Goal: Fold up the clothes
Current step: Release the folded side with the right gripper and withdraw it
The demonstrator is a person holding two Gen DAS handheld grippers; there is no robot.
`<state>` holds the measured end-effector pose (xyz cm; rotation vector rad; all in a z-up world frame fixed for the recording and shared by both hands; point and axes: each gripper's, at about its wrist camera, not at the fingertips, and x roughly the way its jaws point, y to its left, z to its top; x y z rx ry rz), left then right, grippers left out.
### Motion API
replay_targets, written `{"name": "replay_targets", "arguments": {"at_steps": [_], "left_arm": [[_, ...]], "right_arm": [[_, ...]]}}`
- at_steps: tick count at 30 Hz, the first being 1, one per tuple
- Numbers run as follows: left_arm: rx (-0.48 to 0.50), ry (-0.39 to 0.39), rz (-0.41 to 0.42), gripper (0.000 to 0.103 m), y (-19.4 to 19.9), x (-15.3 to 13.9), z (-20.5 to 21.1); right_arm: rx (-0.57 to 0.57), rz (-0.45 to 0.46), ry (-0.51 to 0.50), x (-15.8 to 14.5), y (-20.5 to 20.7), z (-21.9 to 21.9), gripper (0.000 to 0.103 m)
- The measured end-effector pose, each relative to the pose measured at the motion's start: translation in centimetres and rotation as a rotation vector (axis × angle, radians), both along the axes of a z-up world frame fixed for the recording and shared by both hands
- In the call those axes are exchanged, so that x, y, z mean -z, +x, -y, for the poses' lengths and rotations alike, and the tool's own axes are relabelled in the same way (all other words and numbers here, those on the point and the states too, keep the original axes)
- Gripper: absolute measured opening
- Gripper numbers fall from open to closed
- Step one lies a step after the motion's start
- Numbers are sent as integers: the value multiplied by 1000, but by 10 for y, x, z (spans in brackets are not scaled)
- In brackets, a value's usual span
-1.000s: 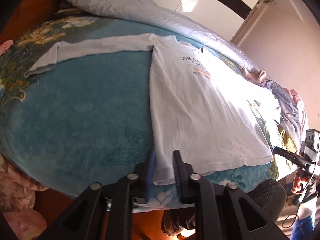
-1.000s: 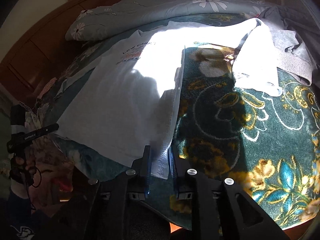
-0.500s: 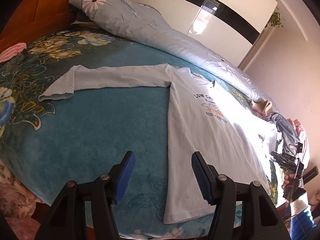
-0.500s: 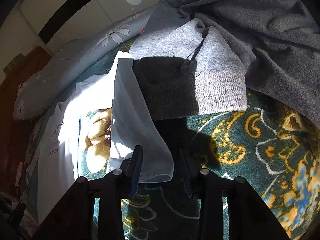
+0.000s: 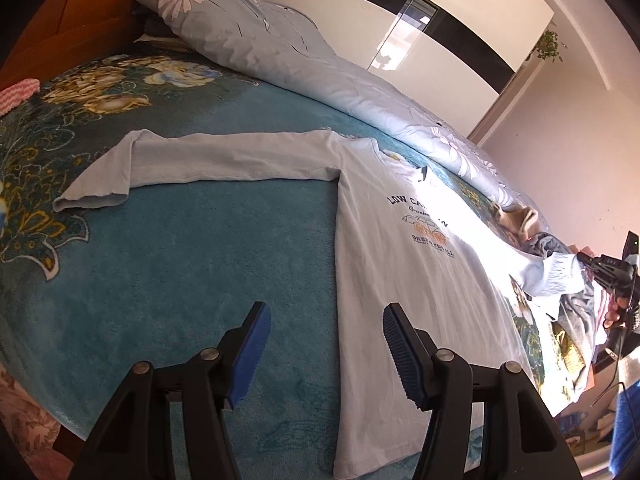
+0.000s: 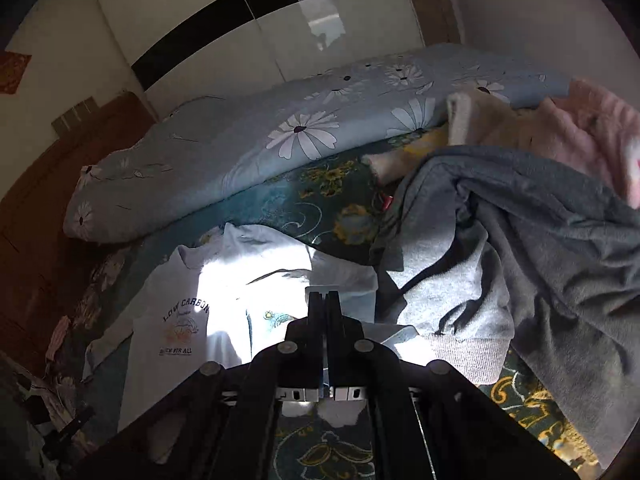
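Pinching the cuff of the shirt's right sleeve (image 5: 554,278), the right gripper (image 6: 325,300) had its jaws pressed together on the cloth. The left gripper (image 5: 324,350) hung with jaws spread and empty over the near edge of the shirt (image 5: 400,280), which lay flat on the bed (image 5: 180,260). The thin cuff could have slipped out, or a hard pull might have dragged the whole shirt crooked.

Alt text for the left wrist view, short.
Open left gripper hovers above a white long-sleeved shirt laid flat on a teal blanket, one sleeve stretched sideways. A floral duvet lies behind.
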<state>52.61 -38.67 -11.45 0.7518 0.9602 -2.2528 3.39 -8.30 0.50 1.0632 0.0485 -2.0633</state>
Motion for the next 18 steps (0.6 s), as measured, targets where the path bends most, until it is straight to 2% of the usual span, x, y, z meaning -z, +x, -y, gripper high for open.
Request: {"name": "replay_targets", "arguments": {"at_steps": [2, 5, 12, 15, 18], "left_arm": [[-12, 6, -3, 62, 4, 2, 4], [-30, 23, -3, 62, 10, 6, 10], [-72, 27, -4, 62, 22, 5, 17], [-98, 25, 1, 62, 26, 4, 19], [-113, 26, 7, 63, 28, 3, 21]], "right_arm": [[-32, -7, 6, -14, 0, 18, 1], [-94, 74, -22, -24, 6, 57, 1], [-374, 105, -59, -37, 68, 218, 1], [-487, 115, -52, -21, 100, 288, 1], [-563, 194, 7, 25, 127, 352, 1]]}}
